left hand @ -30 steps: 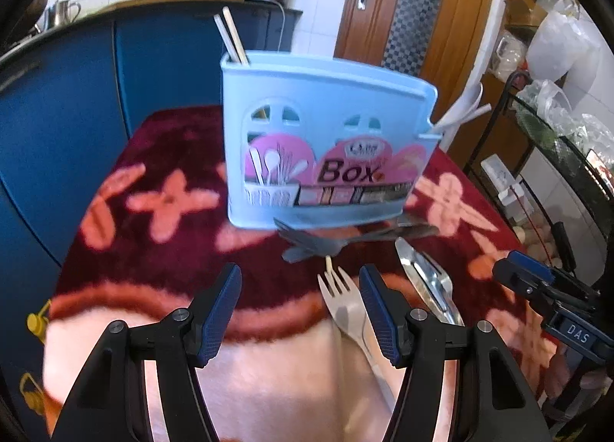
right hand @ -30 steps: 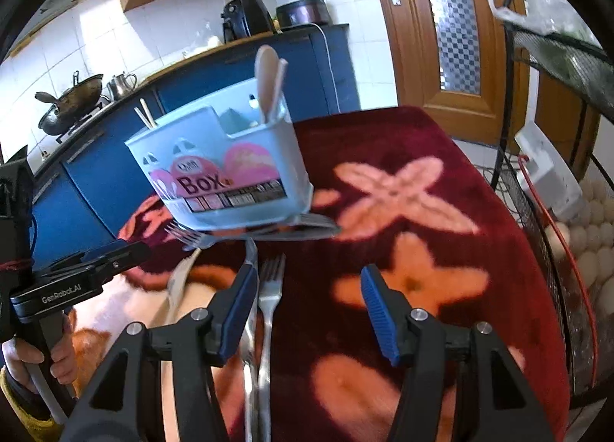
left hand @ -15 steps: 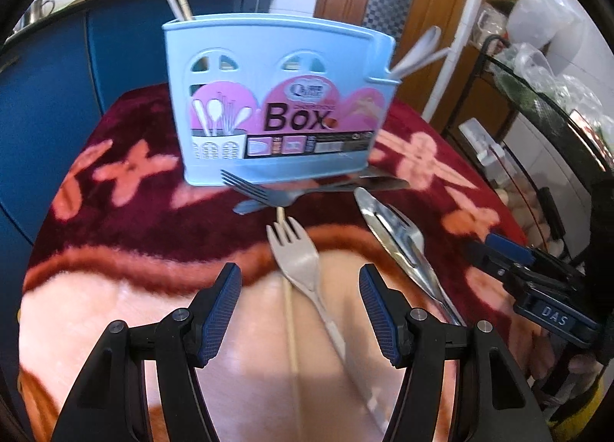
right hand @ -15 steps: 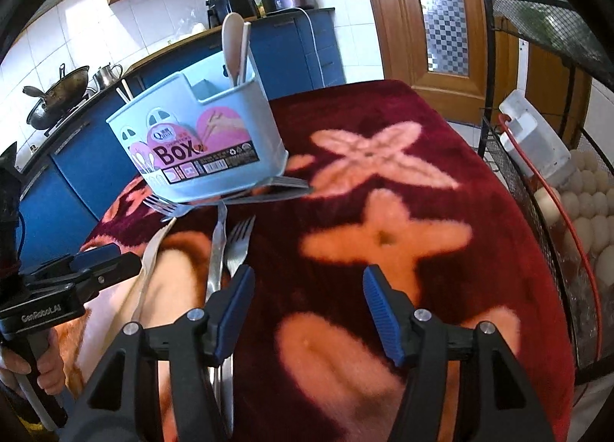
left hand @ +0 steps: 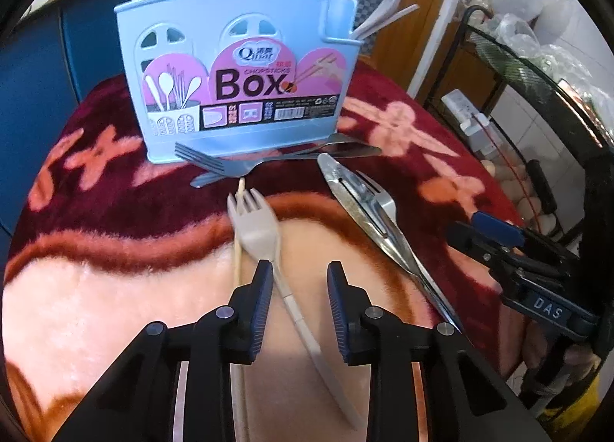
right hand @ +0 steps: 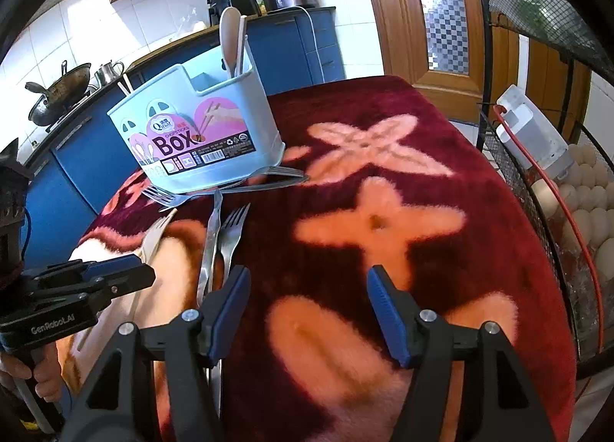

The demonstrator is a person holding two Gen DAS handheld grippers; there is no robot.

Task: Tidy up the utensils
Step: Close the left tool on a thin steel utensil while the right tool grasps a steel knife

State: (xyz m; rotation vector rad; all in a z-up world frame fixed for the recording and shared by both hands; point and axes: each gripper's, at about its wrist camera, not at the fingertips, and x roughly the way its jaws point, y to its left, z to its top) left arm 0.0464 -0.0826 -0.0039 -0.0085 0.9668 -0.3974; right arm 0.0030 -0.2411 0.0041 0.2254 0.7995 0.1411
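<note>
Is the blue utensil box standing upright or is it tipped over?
Upright. The blue utensil box stands on its base on the red blanket, its printed label reads level, and a spoon sticks up out of its end compartment.

A table draped in a plush dark-red blanket with pink flower shapes (left hand: 126,208) is carrying a light-blue plastic cutlery box (left hand: 238,70), steel forks (left hand: 215,165), a beige plastic fork (left hand: 257,227), a thin wooden chopstick (left hand: 238,235) and a steel knife (left hand: 360,204) lying beside another steel fork (right hand: 232,235).

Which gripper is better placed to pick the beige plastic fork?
Left. The left gripper straddles the beige plastic fork, jaws closing around its neck. The right gripper hangs open over bare cloth.
</note>
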